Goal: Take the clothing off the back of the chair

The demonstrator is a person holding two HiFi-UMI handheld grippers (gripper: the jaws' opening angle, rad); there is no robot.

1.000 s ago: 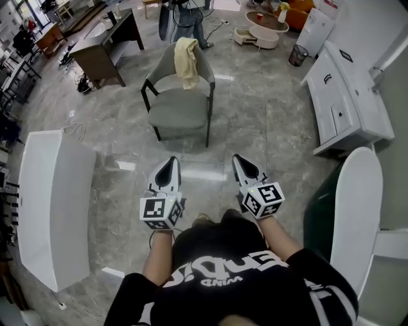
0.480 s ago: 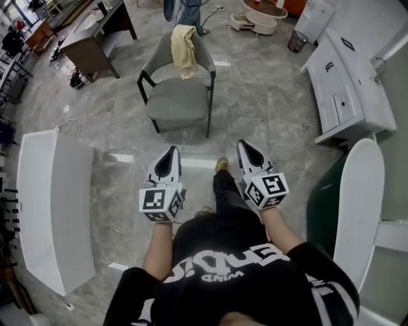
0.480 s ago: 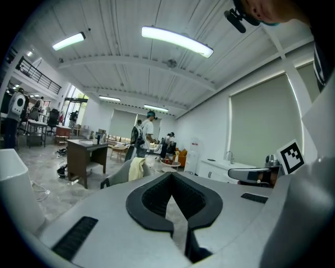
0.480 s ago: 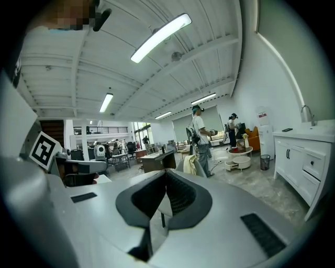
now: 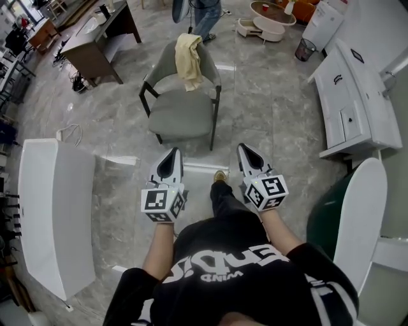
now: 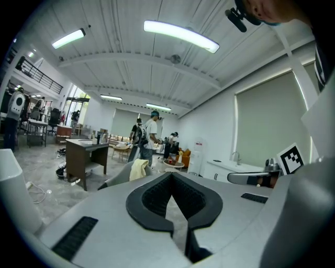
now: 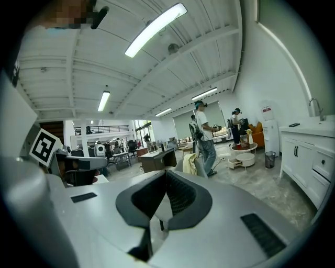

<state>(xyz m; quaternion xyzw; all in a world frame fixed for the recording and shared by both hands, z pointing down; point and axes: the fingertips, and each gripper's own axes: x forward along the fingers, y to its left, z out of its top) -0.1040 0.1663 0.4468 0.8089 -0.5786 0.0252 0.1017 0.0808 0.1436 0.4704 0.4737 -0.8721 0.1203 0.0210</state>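
Observation:
A pale yellow piece of clothing (image 5: 188, 54) hangs over the backrest of a grey armchair (image 5: 183, 111), which stands on the marble floor ahead of me. Both grippers are held side by side, well short of the chair's front edge and pointing at it. The left gripper (image 5: 172, 153) is shut with nothing in it. The right gripper (image 5: 242, 148) also has its jaws together and empty. In the left gripper view the clothing (image 6: 138, 170) shows beyond the left gripper (image 6: 171, 175). The right gripper view has the clothing (image 7: 191, 163) just past the right gripper (image 7: 166, 172).
A white table (image 5: 54, 210) stands at the left and a white cabinet (image 5: 357, 95) along the right. A dark desk (image 5: 95, 44) is at the far left. A person (image 5: 204, 13) stands behind the chair, near a round coffee table (image 5: 271, 13) and a bin (image 5: 306, 49).
The person holding the grippers has stepped forward. Both grippers have moved together towards the chair, still shut. A foot now shows between them.

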